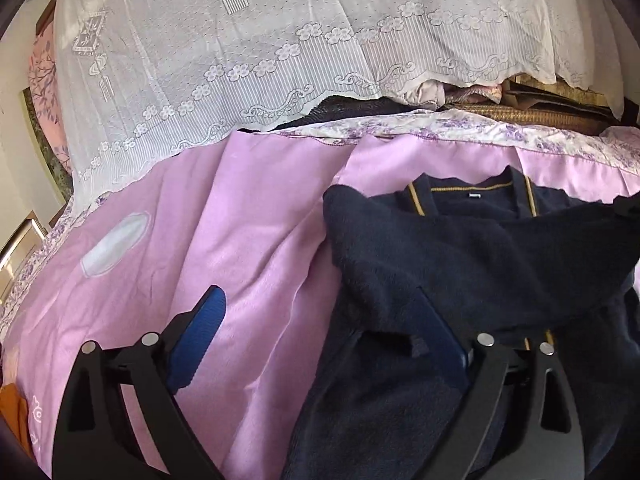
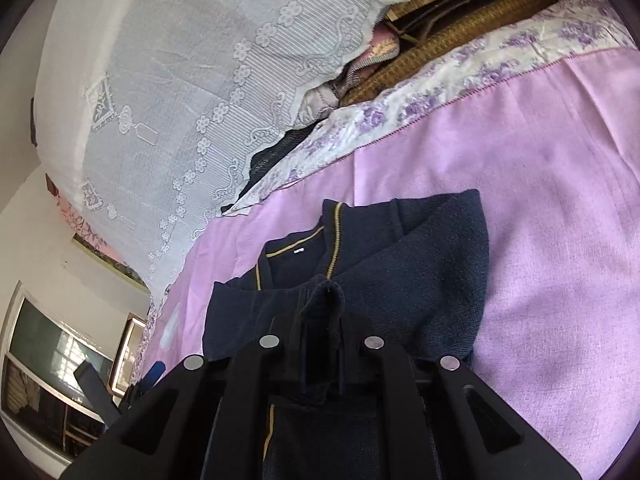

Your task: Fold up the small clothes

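Note:
A small dark navy knit garment with thin mustard stripes [image 1: 472,240] lies on a lilac bedspread [image 1: 240,248]. In the left wrist view my left gripper [image 1: 320,312] is open; its left blue pad [image 1: 200,332] is over bare bedspread and its right pad [image 1: 444,332] lies under a fold of the garment. In the right wrist view my right gripper [image 2: 324,320] is shut on a bunched edge of the navy garment [image 2: 404,276], held above the rest of it. The collar with a small white label [image 2: 298,251] lies beyond.
A white lace cloth [image 1: 260,52] covers a tall pile at the back of the bed. Woven brown mats and bedding [image 2: 452,20] lie under it. A floral border [image 1: 500,132] edges the bedspread. The left gripper also shows low left in the right wrist view [image 2: 154,374].

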